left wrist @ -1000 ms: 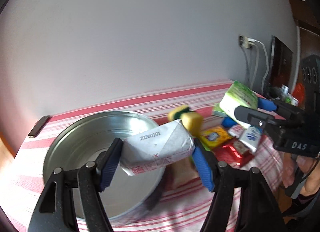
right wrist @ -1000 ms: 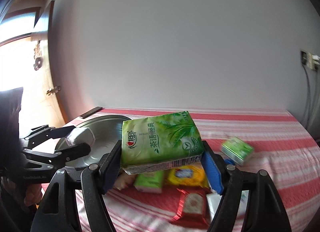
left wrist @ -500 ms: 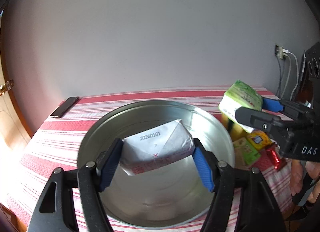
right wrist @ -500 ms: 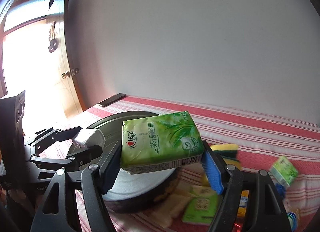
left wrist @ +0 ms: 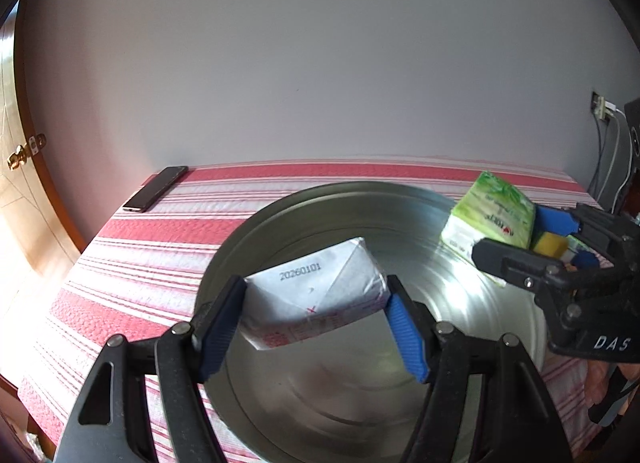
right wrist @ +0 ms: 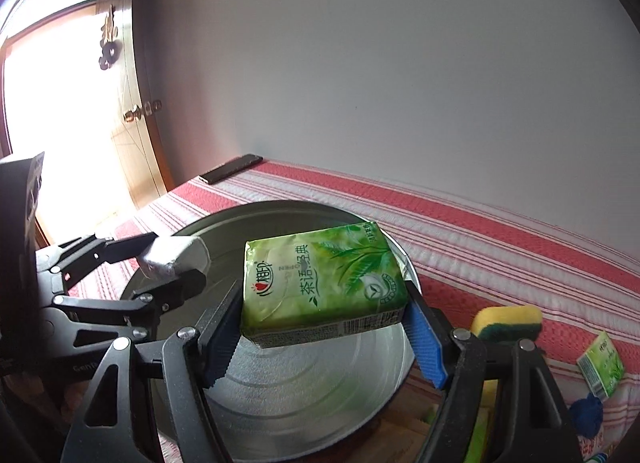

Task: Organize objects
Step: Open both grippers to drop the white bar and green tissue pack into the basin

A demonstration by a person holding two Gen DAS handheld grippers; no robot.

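Observation:
A wide metal basin (left wrist: pixel 304 199) (right wrist: pixel 360 415) stands on the red-and-white striped cloth. My left gripper (left wrist: pixel 316 323) (right wrist: pixel 168 269) is shut on a white wrapped packet (left wrist: pixel 316 295) (right wrist: pixel 172 259), held above the basin's inside. My right gripper (right wrist: pixel 324 327) (left wrist: pixel 516 239) is shut on a green tissue pack (right wrist: pixel 320 287) (left wrist: pixel 492 215), which hangs over the basin's right part. Both packs are clear of the basin floor.
A dark phone (left wrist: pixel 156 188) (right wrist: pixel 232 168) lies at the cloth's far left corner. Right of the basin are a yellow-green sponge (right wrist: pixel 508 321), a small green packet (right wrist: pixel 602 363) and a blue object (right wrist: pixel 586 413). A wooden door (right wrist: pixel 136 115) stands at left.
Both grippers have swung left with their packs, from over the pile of items to above the basin. The basin now fills the middle of both views; the grips have not changed.

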